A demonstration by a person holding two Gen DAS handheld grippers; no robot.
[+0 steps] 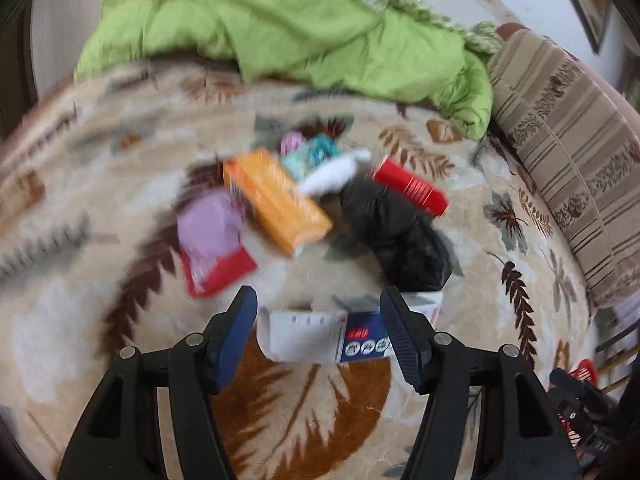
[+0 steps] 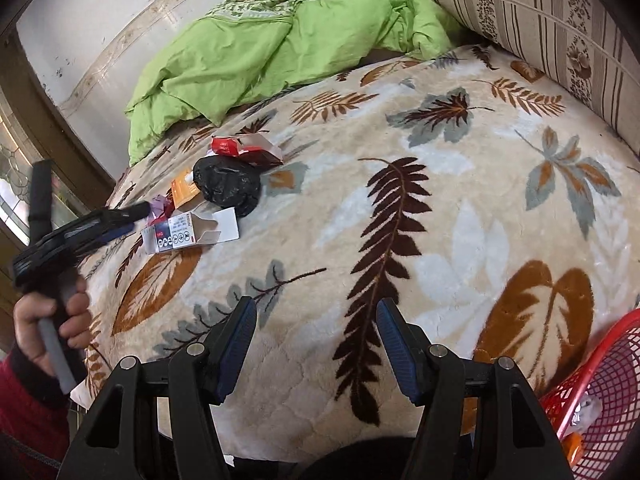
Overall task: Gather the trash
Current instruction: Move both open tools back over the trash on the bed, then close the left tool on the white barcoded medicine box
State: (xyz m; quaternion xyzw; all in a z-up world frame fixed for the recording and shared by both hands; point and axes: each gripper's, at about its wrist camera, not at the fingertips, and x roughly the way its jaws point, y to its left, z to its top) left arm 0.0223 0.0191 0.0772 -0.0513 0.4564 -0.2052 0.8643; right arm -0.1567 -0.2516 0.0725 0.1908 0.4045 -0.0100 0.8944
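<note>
Trash at frame centre: flattened white-and-blue cardboard box [image 1: 340,334] between wide left tongs [image 1: 318,312]; right tongs [image 2: 316,320] wide, empty.

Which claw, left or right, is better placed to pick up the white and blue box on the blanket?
Left. The left claw is open with the white and blue box between its fingers. The right claw is also open but has only blanket before it, beside the red basket.
</note>
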